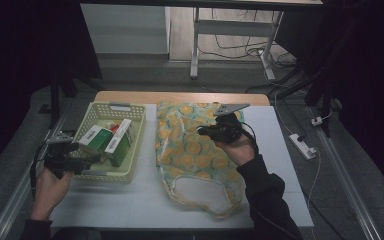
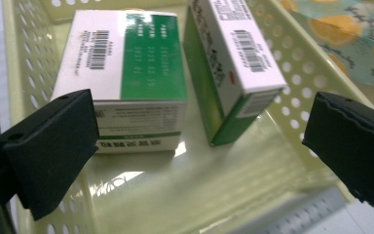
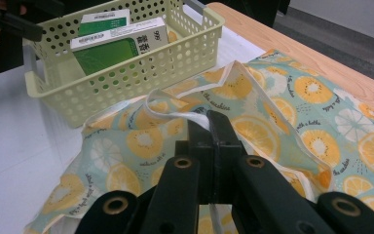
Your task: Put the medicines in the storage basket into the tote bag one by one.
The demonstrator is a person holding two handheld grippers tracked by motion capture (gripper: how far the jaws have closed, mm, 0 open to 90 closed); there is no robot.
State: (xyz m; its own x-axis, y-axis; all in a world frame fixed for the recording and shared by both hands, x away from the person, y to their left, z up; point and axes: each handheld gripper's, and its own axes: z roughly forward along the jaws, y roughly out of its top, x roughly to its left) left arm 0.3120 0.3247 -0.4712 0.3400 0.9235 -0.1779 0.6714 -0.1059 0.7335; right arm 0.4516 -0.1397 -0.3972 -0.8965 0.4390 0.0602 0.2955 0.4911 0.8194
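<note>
Your right gripper (image 3: 209, 127) has its jaws pinched tight on the bag's (image 1: 195, 150) rim; your left gripper (image 2: 199, 141) hangs wide open, empty, over two boxes (image 2: 126, 73) in the basket (image 1: 130, 172). Packing looks unstarted.

The basket (image 2: 292, 63) is glossy, perforated pale-yellow plastic. The boxes (image 2: 126, 78) in it are smooth printed cardboard. The bag (image 3: 292, 112) is soft printed cloth, matt and creased. Both pairs of jaws are matt black plastic. The surface (image 1: 110, 205) looks smooth matt white, with a wood edge at the top.
</note>
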